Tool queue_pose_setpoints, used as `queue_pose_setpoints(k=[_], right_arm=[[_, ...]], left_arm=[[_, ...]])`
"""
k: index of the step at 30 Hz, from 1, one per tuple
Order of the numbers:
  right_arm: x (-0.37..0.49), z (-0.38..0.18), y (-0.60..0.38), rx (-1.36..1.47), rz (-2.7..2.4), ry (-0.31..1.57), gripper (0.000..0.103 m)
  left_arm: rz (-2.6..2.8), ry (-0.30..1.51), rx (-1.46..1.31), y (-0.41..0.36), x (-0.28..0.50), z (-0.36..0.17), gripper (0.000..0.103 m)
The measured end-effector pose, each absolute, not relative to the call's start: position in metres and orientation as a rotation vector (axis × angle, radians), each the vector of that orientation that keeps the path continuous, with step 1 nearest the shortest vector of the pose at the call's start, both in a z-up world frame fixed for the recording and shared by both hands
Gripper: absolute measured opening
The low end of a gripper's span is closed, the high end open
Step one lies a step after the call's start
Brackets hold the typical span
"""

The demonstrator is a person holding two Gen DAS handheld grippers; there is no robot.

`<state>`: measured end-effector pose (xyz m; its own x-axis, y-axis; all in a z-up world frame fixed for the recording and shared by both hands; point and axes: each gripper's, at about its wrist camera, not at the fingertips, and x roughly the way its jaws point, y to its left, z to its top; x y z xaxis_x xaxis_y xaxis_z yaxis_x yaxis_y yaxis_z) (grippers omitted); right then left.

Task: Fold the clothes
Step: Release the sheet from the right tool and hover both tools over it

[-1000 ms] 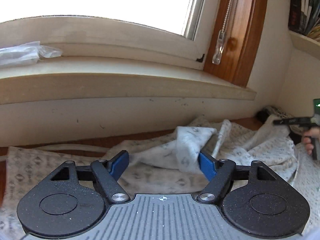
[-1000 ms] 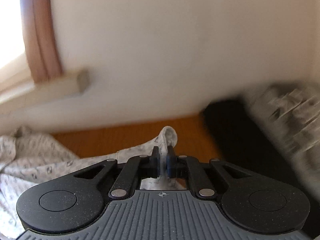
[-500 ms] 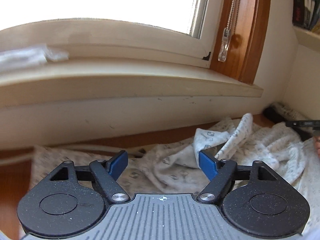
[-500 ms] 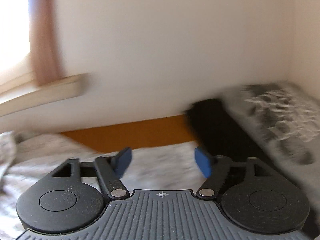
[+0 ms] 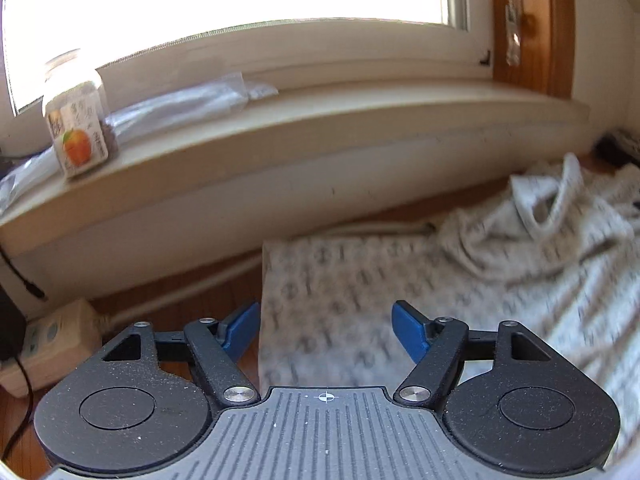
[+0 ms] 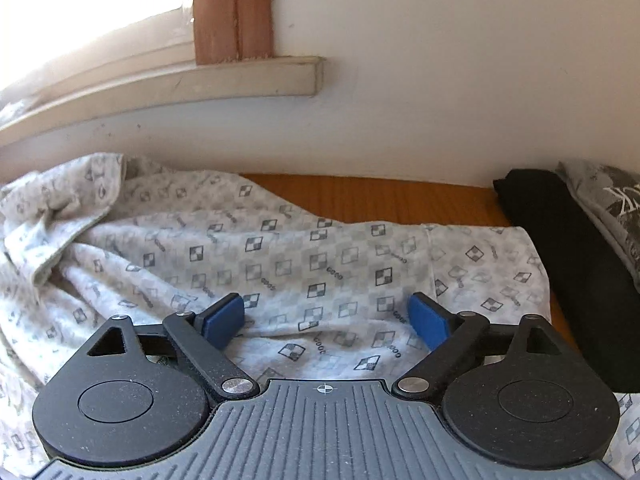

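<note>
The left gripper [image 5: 326, 330] has its jaws spread wide, empty, above the garment's [image 5: 400, 280] left edge on the table [image 5: 180, 292]. The right gripper [image 6: 326, 320] is likewise spread and empty over the garment's [image 6: 280, 256] right part, which lies rumpled beside a black item [image 6: 568, 264] near the table's [image 6: 380, 196] back edge.

- In the left wrist view the patterned garment [image 5: 400, 280] is motion-blurred, its print unreadable, and the frame's right edge cuts it off.
- The jar [image 5: 78, 120] at upper left is smeared; its label text cannot be read.
- In the right wrist view the black item [image 6: 568, 272] and the grey printed cloth [image 6: 612, 208] run off the right edge.
</note>
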<state>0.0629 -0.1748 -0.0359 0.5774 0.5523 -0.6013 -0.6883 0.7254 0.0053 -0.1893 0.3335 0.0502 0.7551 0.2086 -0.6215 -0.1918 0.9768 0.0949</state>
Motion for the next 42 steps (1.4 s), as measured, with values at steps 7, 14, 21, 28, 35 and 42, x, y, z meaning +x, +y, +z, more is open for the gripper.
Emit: queue_pose_setpoints(k=[7, 14, 21, 28, 35, 42], right_arm=[[0.063, -0.036, -0.174, -0.242, 0.733, 0.619, 0.09], [0.06, -0.036, -0.183, -0.25, 0.765, 0.618, 0.091], [0.065, -0.036, -0.185, -0.256, 0.788, 0.621, 0.094], [0.069, -0.036, -0.184, -0.251, 0.793, 0.623, 0.094], [0.069, -0.035, -0.186, -0.244, 0.796, 0.624, 0.094], [0.071, -0.034, -0.188, -0.229, 0.801, 0.627, 0.095]], left_arm=[[0.235, 0.71, 0.004, 0.331, -0.219, 0.036, 0.075], [0.255, 0.706, -0.053, 0.323, -0.258, 0.036, 0.075], [0.227, 0.707, -0.023, 0.322, -0.257, 0.046, 0.075], [0.174, 0.68, 0.077, 0.338, -0.201, 0.066, 0.078], [-0.031, 0.751, 0.18, 0.348, -0.145, 0.049, 0.068], [-0.152, 0.737, 0.153, 0.337, -0.141, 0.046, 0.036]])
